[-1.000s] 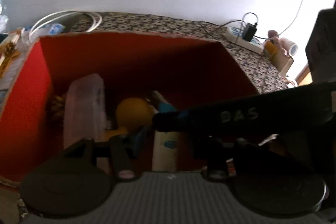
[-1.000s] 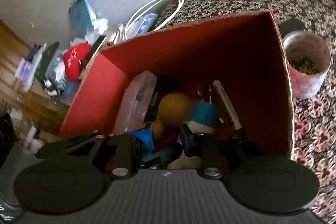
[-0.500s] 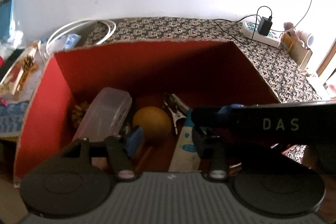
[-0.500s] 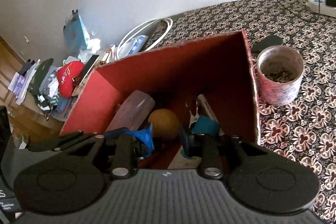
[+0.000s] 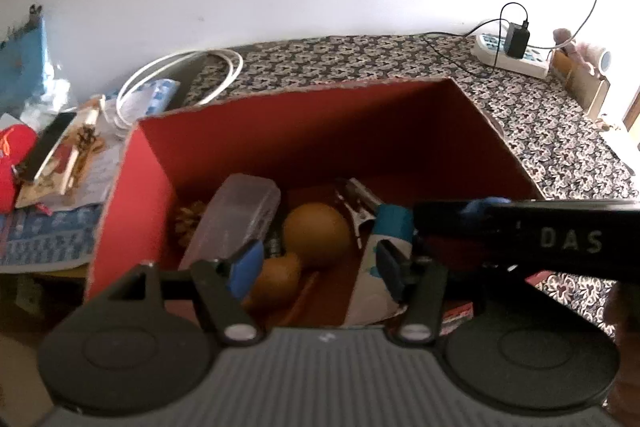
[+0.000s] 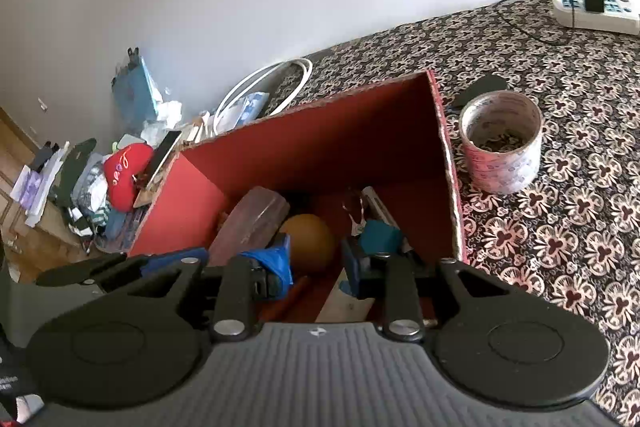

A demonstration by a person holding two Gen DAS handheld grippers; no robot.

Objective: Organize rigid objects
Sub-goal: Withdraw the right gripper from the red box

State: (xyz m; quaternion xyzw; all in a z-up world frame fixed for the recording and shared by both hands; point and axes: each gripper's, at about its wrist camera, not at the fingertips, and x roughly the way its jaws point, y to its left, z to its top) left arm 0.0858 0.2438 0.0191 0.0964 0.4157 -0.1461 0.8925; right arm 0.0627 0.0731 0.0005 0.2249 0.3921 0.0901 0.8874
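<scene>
A red cardboard box (image 5: 304,95) (image 6: 320,107) stands on the patterned cloth. In it lie a clear plastic case (image 5: 240,215) (image 6: 252,219), an orange ball (image 5: 316,231) (image 6: 310,239), a smaller brown ball (image 5: 280,273), a white tube with a teal cap (image 5: 394,223) (image 6: 378,237), a metal clip (image 5: 356,199) and a pine cone (image 5: 190,223). My left gripper (image 5: 318,263) hovers over the box's near side; its jaws are opening with nothing between the pads. My right gripper (image 6: 316,263) hangs beside it, jaws apart and empty. Its black side crosses the left wrist view.
A roll of tape (image 6: 500,147) stands just right of the box. A power strip (image 6: 592,7) with a charger lies at the far right. A coiled white cable (image 5: 180,79), a phone (image 6: 162,155), a red cushion (image 6: 124,179) and loose clutter sit left of the box.
The left gripper's jaws went from shut to apart. Both grippers rose and drew back from inside the box, so more of the box rim and the table shows.
</scene>
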